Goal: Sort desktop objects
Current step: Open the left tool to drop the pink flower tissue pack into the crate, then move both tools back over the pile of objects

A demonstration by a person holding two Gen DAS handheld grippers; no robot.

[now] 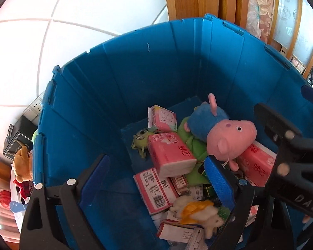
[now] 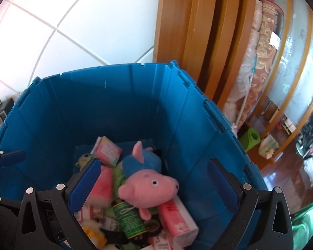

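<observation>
Plush pig (image 2: 148,184) (soft) atop packs, ribbed bin (image 2: 135,104).

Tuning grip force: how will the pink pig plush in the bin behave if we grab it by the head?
The pig plush looks soft and stuffed, so it will probably compress and its body droop. Likely light for its size. It lies loosely atop tissue packs in the blue bin, so it should lift free, perhaps nudging them.

text: "das" on right claw (image 1: 285,145) body | tissue pack (image 1: 156,189) print: unreadable
</observation>
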